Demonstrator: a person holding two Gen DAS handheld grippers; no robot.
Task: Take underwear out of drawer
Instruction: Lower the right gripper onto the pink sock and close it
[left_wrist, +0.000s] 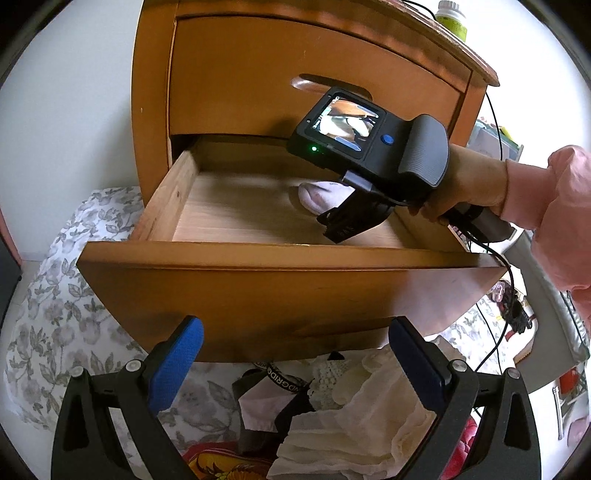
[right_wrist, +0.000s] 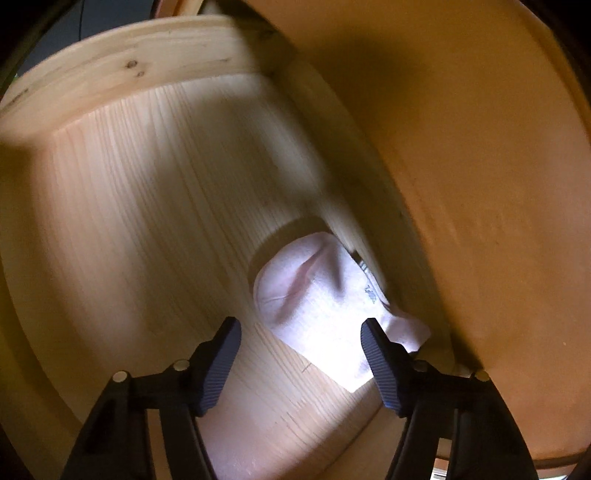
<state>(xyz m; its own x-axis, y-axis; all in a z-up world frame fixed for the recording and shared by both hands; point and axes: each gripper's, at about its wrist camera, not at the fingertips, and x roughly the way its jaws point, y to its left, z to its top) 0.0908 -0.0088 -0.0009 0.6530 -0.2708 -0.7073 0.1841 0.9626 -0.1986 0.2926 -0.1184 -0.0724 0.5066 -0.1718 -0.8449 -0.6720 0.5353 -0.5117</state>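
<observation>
The right tongs sit closest to the lens, inside the pulled-out drawer, their two ribbed fingers standing part-way apart with nothing pinched between them. The pale garment lies just ahead of them on the drawer floor and a little toward the right-hand finger, whose tip overlaps the cloth's near edge; whether it presses on the fabric I cannot tell. The left-hand finger stands over bare wood, clear of the cloth.

The garment's long axis runs slantwise, from the rounded end further in toward the flat end by the right finger and the drawer's side wall, so the tongs face it nearly end-on rather than across its width. My reading is that a small shift toward that wall would bring both fingers astride it.

The right hand is far the nearer one. The left tongs hang outside the drawer front, wide apart and holding nothing, over a heap of clothes lying on a flowered bedcover.

The garment itself is small, white with a faint pink cast, soft and folded or rolled, with a curved seam across its rounded end and a tiny dark mark near one edge. It is the only thing visible in the drawer.
</observation>
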